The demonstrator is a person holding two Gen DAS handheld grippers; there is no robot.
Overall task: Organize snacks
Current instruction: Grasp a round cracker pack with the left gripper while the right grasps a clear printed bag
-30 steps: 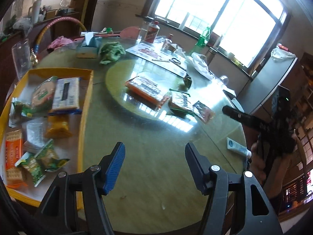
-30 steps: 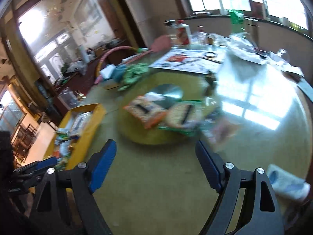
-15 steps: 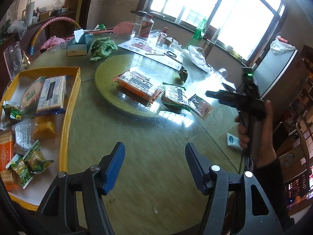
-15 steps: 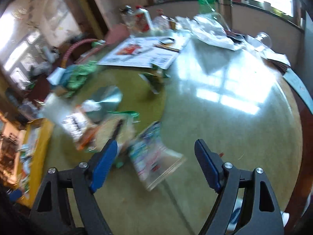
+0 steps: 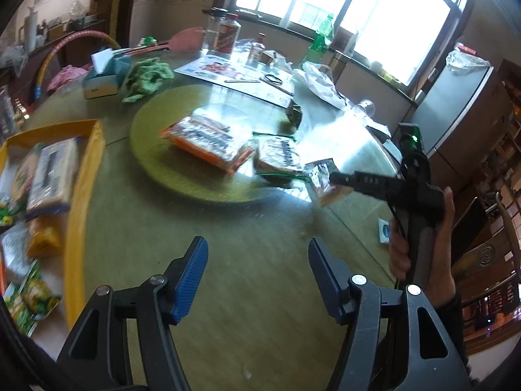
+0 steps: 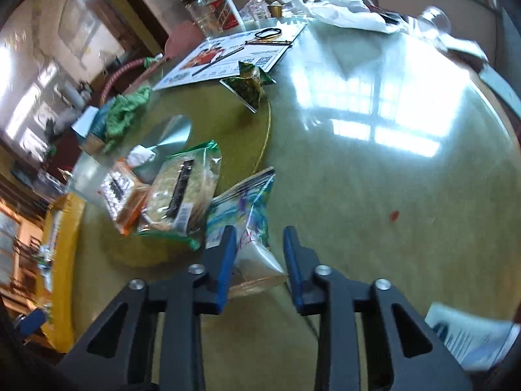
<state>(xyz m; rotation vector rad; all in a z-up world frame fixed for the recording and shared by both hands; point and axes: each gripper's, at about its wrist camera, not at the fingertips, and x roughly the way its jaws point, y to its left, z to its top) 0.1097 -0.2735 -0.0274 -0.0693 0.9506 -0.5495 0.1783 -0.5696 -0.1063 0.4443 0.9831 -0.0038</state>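
A: Clear crinkly plastic w/ blue-green print, that's the small snack packet [image 6: 247, 224], pale contents bunched at the near end. It lies flat on the glass counter [image 6: 374, 195], just right of the noodle pack [image 6: 182, 192] and touching the near-right rim of the green turntable [image 5: 156, 150].

B: Right gripper [image 6: 257, 254]?

A: Jaws have just been closing, packet's between them. Left pad looks to touch the wrapper; the right one seems apart from it, so not clamped yet imo.

B: Risks?

A: Slick film on glass. If only a corner of wrapper gets pinched, the pack could slide out or dangle and drop on the way to the yellow tray [image 5: 83, 176] far left. Too hard a squeeze might crush what's inside. The left finger sits close to the noodle pack and could nudge it.

B: Left gripper [image 5: 257, 270]?

A: Spread wide, nothing in it, hovering over bare counter near the tray, which already holds several packs. Orange pack [image 5: 205, 143] not yet sorted.
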